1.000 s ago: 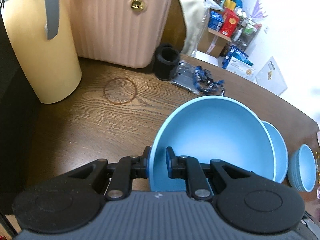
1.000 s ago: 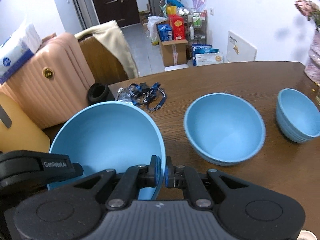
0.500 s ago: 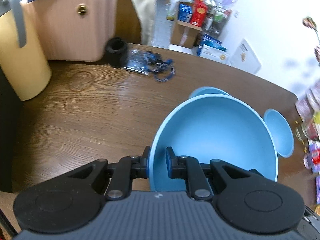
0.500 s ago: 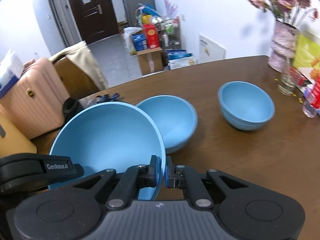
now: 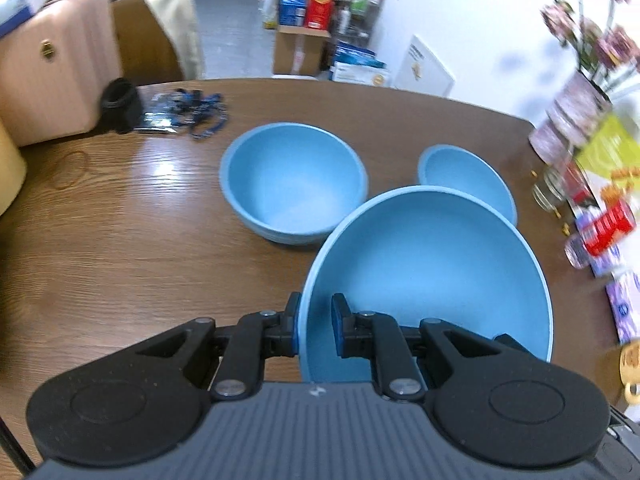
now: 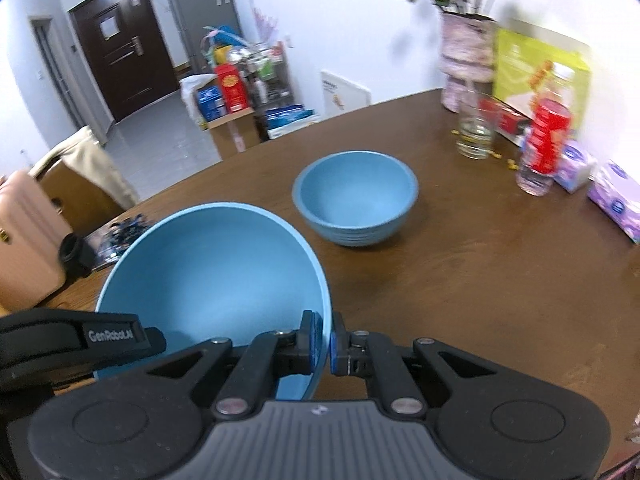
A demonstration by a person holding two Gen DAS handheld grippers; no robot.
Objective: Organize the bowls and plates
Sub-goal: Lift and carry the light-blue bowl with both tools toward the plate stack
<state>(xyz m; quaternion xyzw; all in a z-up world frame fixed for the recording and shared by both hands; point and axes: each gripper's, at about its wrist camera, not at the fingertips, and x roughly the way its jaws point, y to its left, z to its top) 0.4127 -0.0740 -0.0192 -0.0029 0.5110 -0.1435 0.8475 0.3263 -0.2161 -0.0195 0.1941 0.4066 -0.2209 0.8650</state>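
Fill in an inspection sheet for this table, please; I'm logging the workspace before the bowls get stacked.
Surface: brown wooden table, round edge, ring stain near its left side.
Job's things: large blue bowl held up by both grippers; medium blue bowl and small blue bowl standing on the table, apart.
Clutter: black cylinder, blue lanyards, drinking glass, red-label bottle, tissue packs, flower vase.
Grippers: left gripper and right gripper each have their jaws shut on the large bowl's rim.
Cables: nothing seen.
Surroundings: pink suitcase, dark door, boxes on the floor.
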